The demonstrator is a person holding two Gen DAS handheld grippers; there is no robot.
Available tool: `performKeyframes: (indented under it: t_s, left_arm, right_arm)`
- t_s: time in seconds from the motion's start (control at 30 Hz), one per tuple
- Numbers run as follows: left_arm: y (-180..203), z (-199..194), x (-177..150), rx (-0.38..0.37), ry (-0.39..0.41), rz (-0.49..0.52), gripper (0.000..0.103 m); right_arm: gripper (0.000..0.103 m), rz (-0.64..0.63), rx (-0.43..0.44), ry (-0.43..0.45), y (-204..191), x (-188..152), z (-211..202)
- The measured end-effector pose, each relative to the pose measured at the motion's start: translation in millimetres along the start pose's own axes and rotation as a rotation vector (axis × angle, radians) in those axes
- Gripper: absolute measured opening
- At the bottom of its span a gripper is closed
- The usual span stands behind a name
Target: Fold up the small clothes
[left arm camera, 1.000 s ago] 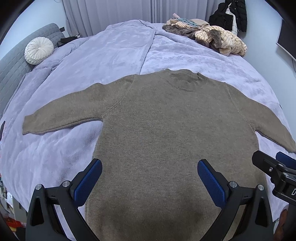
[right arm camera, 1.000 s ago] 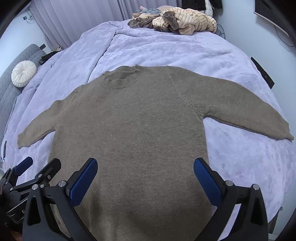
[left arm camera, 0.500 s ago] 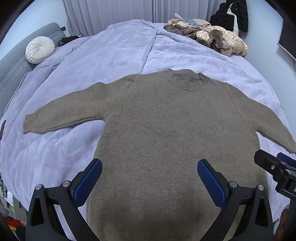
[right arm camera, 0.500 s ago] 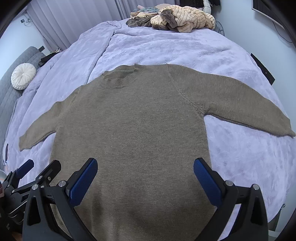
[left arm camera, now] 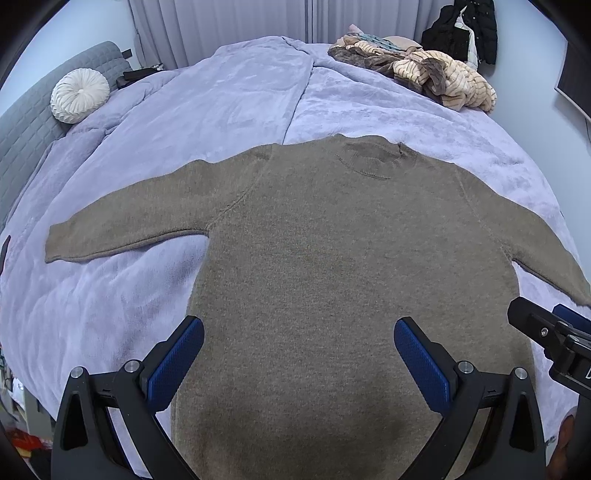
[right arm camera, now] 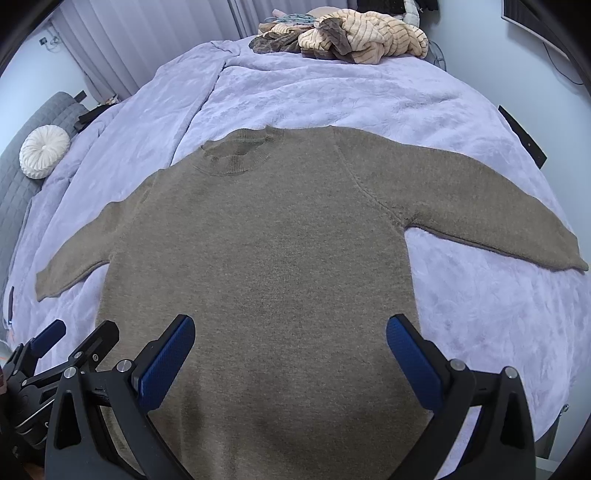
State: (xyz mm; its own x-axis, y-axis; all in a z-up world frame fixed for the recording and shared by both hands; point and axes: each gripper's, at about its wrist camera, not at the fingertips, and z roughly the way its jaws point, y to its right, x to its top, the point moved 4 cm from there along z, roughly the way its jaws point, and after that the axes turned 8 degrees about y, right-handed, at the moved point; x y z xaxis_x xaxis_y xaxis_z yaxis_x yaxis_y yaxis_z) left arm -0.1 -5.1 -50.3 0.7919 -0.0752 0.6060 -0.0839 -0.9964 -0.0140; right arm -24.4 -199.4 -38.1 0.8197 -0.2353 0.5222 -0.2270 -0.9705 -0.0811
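Note:
A brown knit sweater (left arm camera: 332,266) lies flat on the lavender bed, collar away from me, both sleeves spread out to the sides. It also shows in the right wrist view (right arm camera: 266,266). My left gripper (left arm camera: 299,328) is open and empty, hovering above the sweater's lower body. My right gripper (right arm camera: 290,326) is open and empty, also above the lower body. The right gripper shows at the right edge of the left wrist view (left arm camera: 554,332); the left gripper shows at the lower left of the right wrist view (right arm camera: 55,354).
A pile of beige and brown clothes (left arm camera: 417,74) lies at the far end of the lavender blanket (left arm camera: 221,103). A round white cushion (left arm camera: 79,96) rests against a grey headboard (left arm camera: 22,125) at left. A dark jacket (left arm camera: 465,29) hangs at the far right.
Both grippers have shifted slightly; the sweater sits a little further from the cameras and a bit more of the bed shows. Both stay open.

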Motion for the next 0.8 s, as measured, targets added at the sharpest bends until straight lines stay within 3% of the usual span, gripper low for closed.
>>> performKeyframes:
  t_s: [0.8]
  left_arm:
    - [-3.4, 5.1, -1.6, -0.004, -0.007, -0.005, 0.103]
  right_arm:
    - [0.103, 0.001, -0.006, -0.013, -1.1, 0.5, 3.0]
